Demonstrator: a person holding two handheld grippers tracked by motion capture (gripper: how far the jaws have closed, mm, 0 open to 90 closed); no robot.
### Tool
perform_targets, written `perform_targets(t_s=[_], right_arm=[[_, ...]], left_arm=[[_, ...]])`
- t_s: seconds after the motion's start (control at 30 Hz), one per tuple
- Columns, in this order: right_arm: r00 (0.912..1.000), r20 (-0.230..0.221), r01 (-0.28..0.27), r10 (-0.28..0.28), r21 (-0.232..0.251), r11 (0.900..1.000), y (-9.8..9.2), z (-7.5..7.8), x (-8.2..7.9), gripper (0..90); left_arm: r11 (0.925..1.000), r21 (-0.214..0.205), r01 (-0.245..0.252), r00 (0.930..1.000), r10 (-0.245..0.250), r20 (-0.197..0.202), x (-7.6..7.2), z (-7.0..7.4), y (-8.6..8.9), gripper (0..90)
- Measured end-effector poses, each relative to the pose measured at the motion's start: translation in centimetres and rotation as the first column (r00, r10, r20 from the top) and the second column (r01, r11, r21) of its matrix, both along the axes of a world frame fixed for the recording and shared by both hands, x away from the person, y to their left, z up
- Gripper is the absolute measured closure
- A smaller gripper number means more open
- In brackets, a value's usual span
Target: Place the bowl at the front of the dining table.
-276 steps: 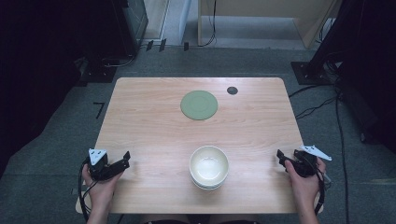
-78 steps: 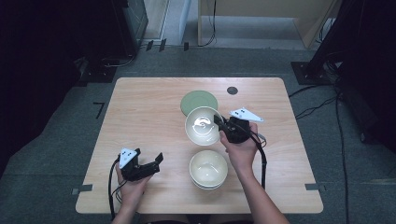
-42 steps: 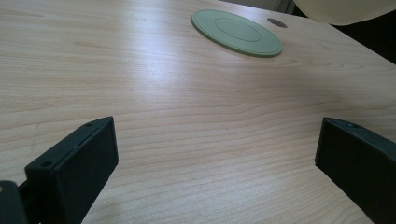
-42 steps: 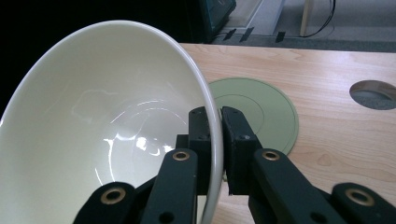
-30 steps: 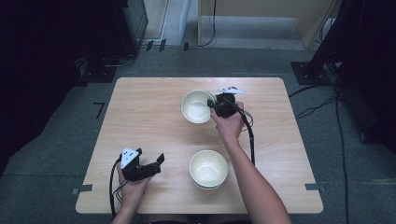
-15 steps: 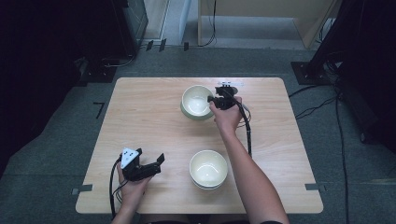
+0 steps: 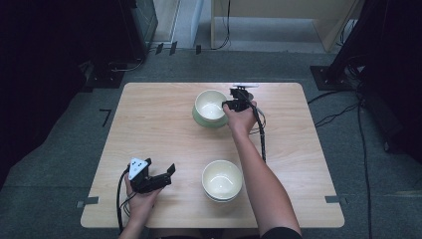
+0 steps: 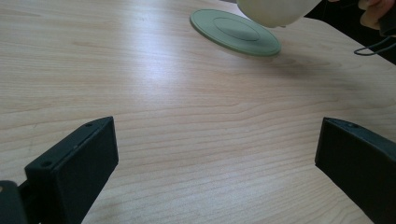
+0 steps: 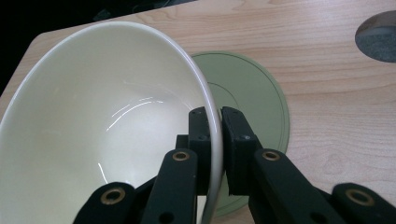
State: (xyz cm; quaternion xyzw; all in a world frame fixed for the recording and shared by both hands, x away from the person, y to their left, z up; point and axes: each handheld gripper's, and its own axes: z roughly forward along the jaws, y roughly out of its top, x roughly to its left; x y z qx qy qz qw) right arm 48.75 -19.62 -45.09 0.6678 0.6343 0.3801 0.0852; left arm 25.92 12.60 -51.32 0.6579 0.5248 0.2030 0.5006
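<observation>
Right hand-held gripper (image 9: 214,122) pinches bowl (image 9: 107,121) rim above green plate (image 9: 252,93).

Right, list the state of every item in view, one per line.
Held bowl: upright, empty, rim pinched by the right gripper over the green plate.
Stacked bowls: nested, top one empty, near table edge.
Left gripper: open, holding nothing.
Green plate: flat on the table.

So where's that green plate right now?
In the high view the green plate lies at the table's far middle, under the cream bowl that the right tongs pinch by its rim.
</observation>
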Motion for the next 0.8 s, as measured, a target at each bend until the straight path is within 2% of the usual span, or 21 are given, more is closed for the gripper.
perform_targets(t_s=[0.13, 0.3, 0.73, 0.8], right_arm=[[0.9989, -0.039, 0.027, -0.026, 0.026, 0.9993, 0.0, -0.5, 0.8, 84.6], [0.9967, -0.067, 0.044, -0.045, -0.02, 0.9988, 0.5, -0.9, 1.8, 84.5], [0.9897, -0.111, 0.083, -0.09, -0.059, 0.9948, 0.5, -2.5, 3.1, 84.4], [0.9893, -0.112, 0.089, -0.093, -0.048, 0.9949, 0.4, -2.6, 3.1, 84.3]], left_arm=[[1.0, -0.001, 0.0, 1.0, 0.0, 0.0, 0.0, 0.0, 0.0, 0.0], [1.0, -0.002, 0.002, 1.0, -0.002, 0.0, 0.0, 0.0, 0.0, 0.0], [1.0, -0.006, 0.005, 1.0, -0.005, -0.001, 0.0, 0.0, 0.0, 0.0], [1.0, -0.006, 0.004, 1.0, -0.004, -0.001, 0.0, 0.0, 0.0, 0.0]])
